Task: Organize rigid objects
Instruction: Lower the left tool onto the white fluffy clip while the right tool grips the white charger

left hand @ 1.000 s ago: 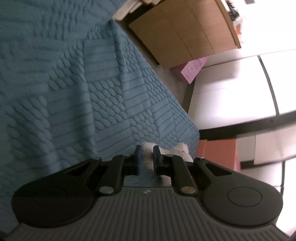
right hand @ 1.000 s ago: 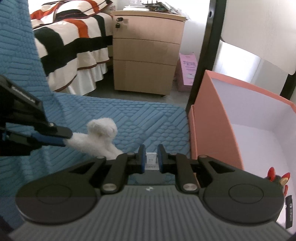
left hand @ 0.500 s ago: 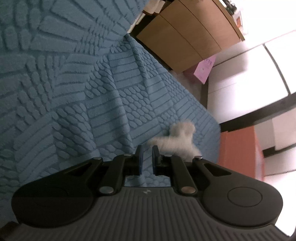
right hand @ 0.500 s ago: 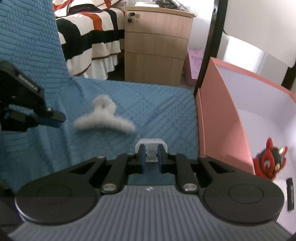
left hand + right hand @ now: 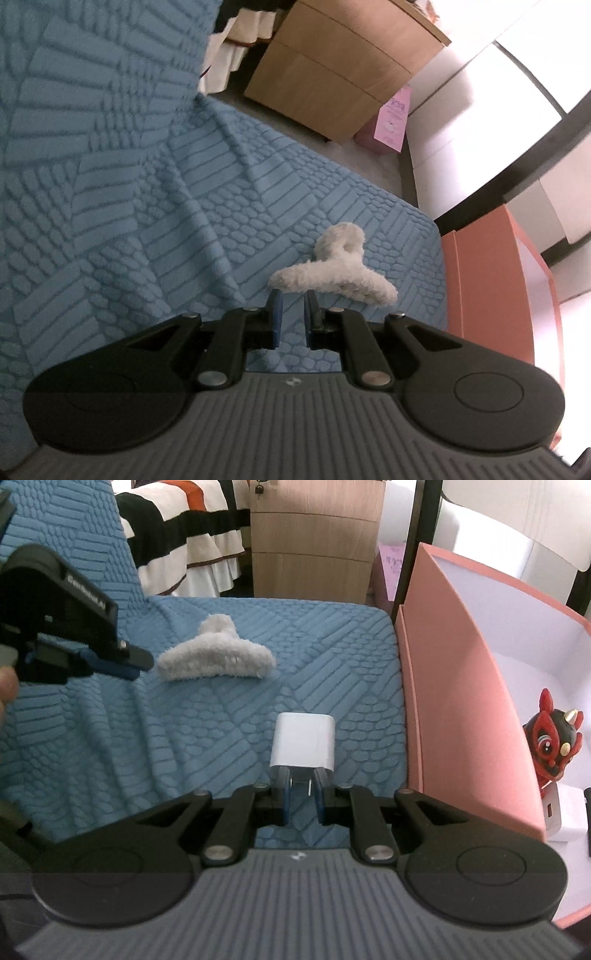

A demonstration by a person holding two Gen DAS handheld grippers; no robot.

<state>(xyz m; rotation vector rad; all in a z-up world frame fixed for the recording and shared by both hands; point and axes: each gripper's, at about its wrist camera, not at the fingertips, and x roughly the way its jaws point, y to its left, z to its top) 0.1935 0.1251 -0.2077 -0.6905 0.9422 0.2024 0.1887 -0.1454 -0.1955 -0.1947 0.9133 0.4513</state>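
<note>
A fluffy white hair claw [image 5: 334, 271] lies on the blue quilted cover [image 5: 110, 206]; it also shows in the right wrist view [image 5: 216, 653]. My left gripper [image 5: 293, 301] is slightly open and empty, just behind the claw; in the right wrist view it shows at the left [image 5: 131, 661]. My right gripper [image 5: 302, 786] holds a white charger plug [image 5: 303, 744] at its clear prong cap, low over the cover. A pink box [image 5: 454, 686] stands to the right.
Inside the pink box are a red and black figurine [image 5: 552, 746] and a white charger [image 5: 561, 818]. A wooden drawer cabinet [image 5: 314, 539] and a striped bed [image 5: 184, 528] stand behind. The pink box also shows in the left wrist view [image 5: 491, 295].
My left gripper let go of the hair claw, which dropped onto the cover, and pulled back. My right gripper drew back with the charger plug, now showing more of it.
</note>
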